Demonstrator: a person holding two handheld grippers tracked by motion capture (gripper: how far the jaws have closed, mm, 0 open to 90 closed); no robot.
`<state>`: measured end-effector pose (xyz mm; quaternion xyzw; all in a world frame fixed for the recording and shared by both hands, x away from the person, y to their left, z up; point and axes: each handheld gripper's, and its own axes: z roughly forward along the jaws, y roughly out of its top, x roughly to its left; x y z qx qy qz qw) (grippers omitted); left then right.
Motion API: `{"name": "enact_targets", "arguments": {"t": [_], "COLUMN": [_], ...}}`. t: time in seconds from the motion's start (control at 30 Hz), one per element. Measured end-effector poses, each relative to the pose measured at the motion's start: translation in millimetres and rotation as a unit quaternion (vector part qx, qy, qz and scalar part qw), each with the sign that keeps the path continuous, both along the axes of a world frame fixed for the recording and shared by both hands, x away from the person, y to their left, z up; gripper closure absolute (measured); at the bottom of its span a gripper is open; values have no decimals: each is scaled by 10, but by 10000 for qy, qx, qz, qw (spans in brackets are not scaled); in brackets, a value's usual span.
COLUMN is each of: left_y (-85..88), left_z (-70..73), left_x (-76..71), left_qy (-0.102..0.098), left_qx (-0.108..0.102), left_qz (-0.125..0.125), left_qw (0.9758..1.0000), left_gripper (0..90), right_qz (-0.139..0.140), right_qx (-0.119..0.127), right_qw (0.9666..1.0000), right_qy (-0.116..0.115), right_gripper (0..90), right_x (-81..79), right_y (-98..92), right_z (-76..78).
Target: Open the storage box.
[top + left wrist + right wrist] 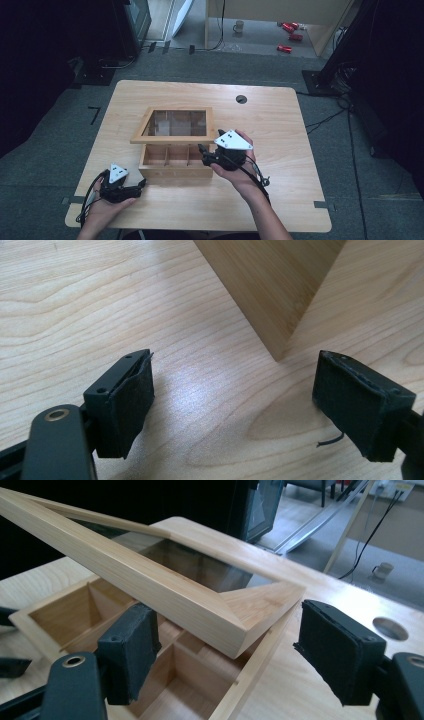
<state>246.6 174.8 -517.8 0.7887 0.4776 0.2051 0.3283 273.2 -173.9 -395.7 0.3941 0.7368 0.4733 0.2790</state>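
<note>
A wooden box with inner dividers stands mid-table, its glass-windowed lid tilted up at the front. My right gripper is at the box's right front corner, open. In the right gripper view the raised lid has its corner between the gripper's wide jaws, above the empty compartments; whether a jaw touches it I cannot tell. My left gripper rests low by the box's left front corner. Seen in the left gripper view, it is open over bare table, the box corner just ahead.
The table has a round cable hole behind the box, also seen as the hole beyond the right jaw. On the floor behind lie a mug, red cans and cables.
</note>
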Motion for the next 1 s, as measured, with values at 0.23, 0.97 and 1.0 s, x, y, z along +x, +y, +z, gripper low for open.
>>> {"name": "enact_targets", "arguments": {"t": [0.23,0.97,1.0], "left_y": [4,-3,-3], "left_z": [2,2,2], "left_x": [2,4,4], "left_qy": [2,2,2], "left_qx": [8,8,8], "left_qz": [-9,2,3], "left_qw": [10000,10000,10000], "left_gripper": [174,176,176], "right_qz": [-27,413,428], "right_qx": [-176,119,107], "right_qw": [9996,9975,9973], "right_qy": [-214,-563,-586], "right_gripper": [247,419,429], "right_x": [183,598,608], "right_y": [20,-6,-6], "right_z": [221,353,354]}}
